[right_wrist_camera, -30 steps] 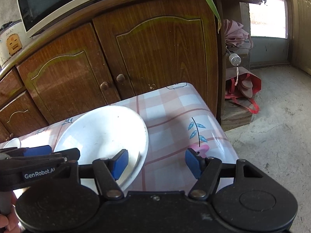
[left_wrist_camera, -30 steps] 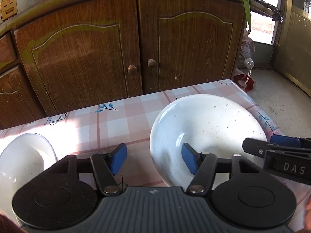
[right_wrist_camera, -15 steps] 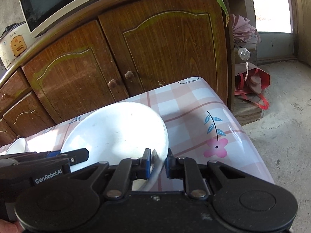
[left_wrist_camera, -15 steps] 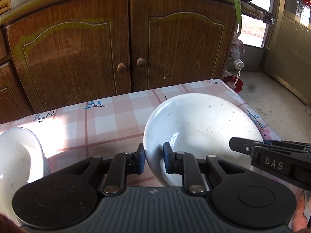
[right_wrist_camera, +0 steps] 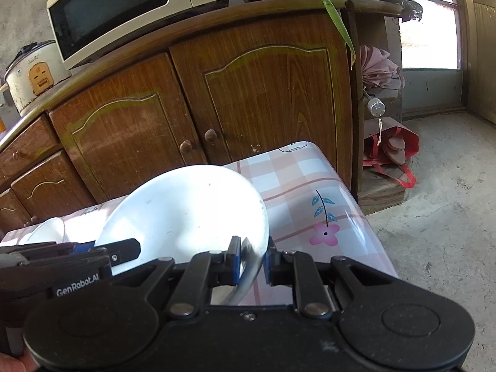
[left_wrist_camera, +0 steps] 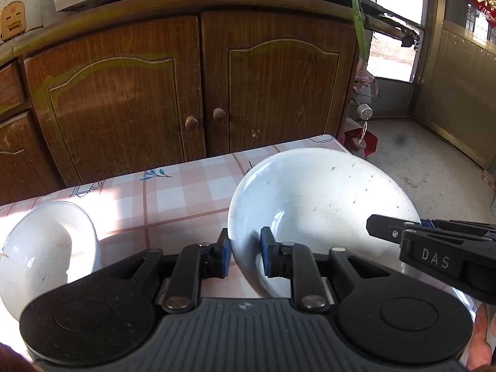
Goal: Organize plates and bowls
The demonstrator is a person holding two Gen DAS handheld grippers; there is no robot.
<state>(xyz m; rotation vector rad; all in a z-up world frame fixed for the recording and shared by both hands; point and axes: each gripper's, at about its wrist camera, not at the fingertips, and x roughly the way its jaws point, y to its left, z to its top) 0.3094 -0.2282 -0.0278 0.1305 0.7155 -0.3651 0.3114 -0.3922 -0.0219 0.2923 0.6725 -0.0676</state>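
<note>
Checked surface [left_wrist_camera: 173, 192] below the cabinet: left claw [left_wrist_camera: 245, 249] and right claw [right_wrist_camera: 252, 260] each pinch opposite rims of the big white plate [left_wrist_camera: 322, 204], right of the small bowl [left_wrist_camera: 46, 248]. Raise both together, level; uneven pull risks slipping.

Ahead of me stands a brown wooden cabinet [left_wrist_camera: 192, 86] with a microwave [right_wrist_camera: 124, 9] on top; sunlight falls through the window [right_wrist_camera: 427, 28] onto grey concrete floor [right_wrist_camera: 440, 204].
</note>
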